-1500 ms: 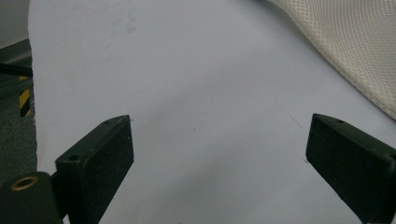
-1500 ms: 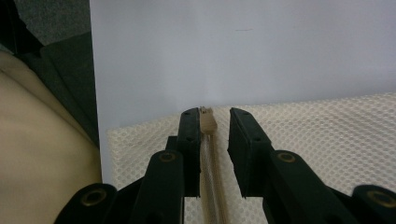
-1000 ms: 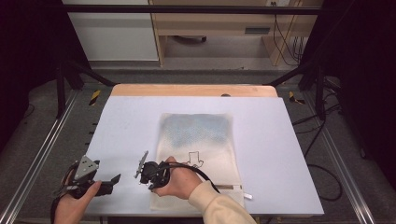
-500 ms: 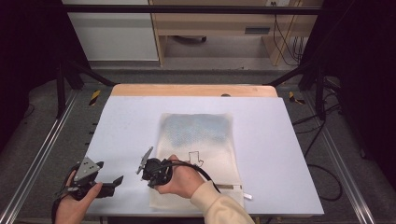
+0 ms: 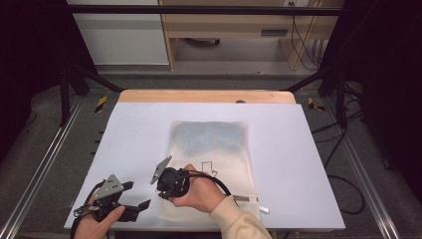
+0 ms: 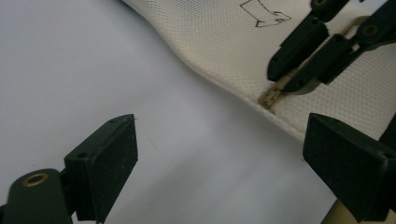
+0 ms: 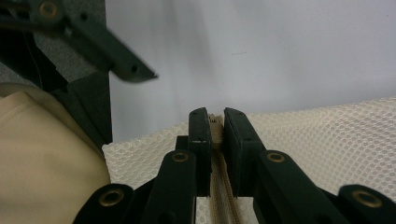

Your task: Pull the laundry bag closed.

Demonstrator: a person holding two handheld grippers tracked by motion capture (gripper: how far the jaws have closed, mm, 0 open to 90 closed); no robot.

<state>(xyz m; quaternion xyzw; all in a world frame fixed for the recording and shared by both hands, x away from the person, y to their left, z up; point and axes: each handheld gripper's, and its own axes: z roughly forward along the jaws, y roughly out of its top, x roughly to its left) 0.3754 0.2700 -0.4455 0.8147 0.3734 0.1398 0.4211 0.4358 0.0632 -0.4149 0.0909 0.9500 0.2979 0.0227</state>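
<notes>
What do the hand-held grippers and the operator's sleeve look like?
Both are black. The left hand-held gripper carries a grey three-cornered plate; its pads are flat, textured rectangles with brass-coloured pivots. The right hand-held gripper trails a black cable. Right sleeve: beige.

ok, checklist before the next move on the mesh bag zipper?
1. Right gripper shut on the zipper end: ok, its jaws have just closed on it.
2. Left gripper open: ok, nothing between the fingers.
3. Left gripper over the mesh bag: not ok, mostly above bare table beside the bag's edge.
4. Bag lying flat: ok in the high view.
5. Zipper pull's position: cannot tell.
6. Grippers apart: ok, a gap shows in the left gripper view.
</notes>
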